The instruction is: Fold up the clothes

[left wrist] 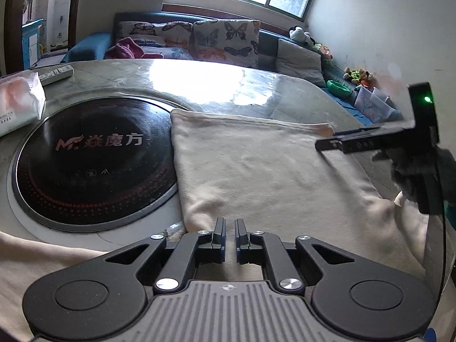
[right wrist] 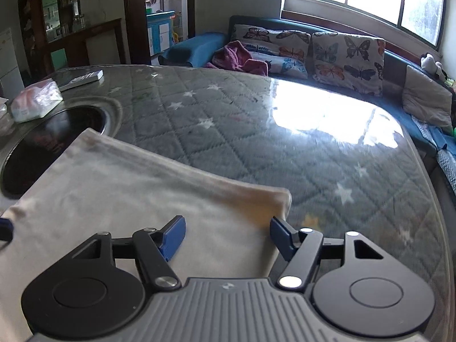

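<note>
Glass-topped quilted table [right wrist: 256,131] bears cream garment [left wrist: 270,176]; butterfly-cushioned sofa [right wrist: 313,45] beyond.

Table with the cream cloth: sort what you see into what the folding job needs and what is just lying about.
For the job:
- cream cloth, spread flat on the table
- left gripper, nearly closed
- right gripper, open over the cloth

Lying about:
- round black cooktop, partly under the cloth
- tissue pack
- remote control
- butterfly cushions
</note>
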### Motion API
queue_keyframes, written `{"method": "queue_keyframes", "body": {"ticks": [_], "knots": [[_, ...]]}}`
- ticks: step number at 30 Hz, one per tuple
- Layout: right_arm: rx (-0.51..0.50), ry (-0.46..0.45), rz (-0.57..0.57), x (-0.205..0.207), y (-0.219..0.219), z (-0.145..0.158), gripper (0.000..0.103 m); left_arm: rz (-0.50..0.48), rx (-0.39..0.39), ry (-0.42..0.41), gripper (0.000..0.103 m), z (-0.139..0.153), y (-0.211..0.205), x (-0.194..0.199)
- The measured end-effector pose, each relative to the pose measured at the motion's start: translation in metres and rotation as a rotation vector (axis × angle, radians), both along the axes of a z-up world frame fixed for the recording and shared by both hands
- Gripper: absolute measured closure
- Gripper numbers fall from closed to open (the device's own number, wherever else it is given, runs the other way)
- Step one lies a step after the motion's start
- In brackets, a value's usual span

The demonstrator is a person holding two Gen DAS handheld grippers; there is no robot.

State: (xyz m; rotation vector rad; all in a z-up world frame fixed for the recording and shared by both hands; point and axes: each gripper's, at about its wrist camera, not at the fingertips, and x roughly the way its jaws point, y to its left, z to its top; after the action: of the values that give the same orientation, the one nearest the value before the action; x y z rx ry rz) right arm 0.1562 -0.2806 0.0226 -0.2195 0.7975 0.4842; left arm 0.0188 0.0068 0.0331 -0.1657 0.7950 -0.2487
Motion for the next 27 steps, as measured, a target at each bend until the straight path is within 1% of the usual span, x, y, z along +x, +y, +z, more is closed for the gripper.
{"method": "queue_keyframes", "body": {"ticks": [8,18,22,27], "knots": [[-0.008,-0.022,0.007,0.029,0.008,-0.004,0.036,-0.009,0.001,-0.013,0.095,0.001,0.006,0.003],[-0.04,-0.029,0.075,-0.037,0.002,0.007,0.036,0.021,-0.013,-0.022,0.094,0.002,0.009,0.006],[-0.053,-0.032,0.102,-0.063,-0.001,0.012,0.036,0.029,0.008,-0.027,0.094,0.004,0.007,0.006],[-0.069,-0.035,0.136,-0.095,-0.004,0.018,0.036,-0.01,0.03,-0.055,0.093,0.013,-0.009,-0.006]]}}
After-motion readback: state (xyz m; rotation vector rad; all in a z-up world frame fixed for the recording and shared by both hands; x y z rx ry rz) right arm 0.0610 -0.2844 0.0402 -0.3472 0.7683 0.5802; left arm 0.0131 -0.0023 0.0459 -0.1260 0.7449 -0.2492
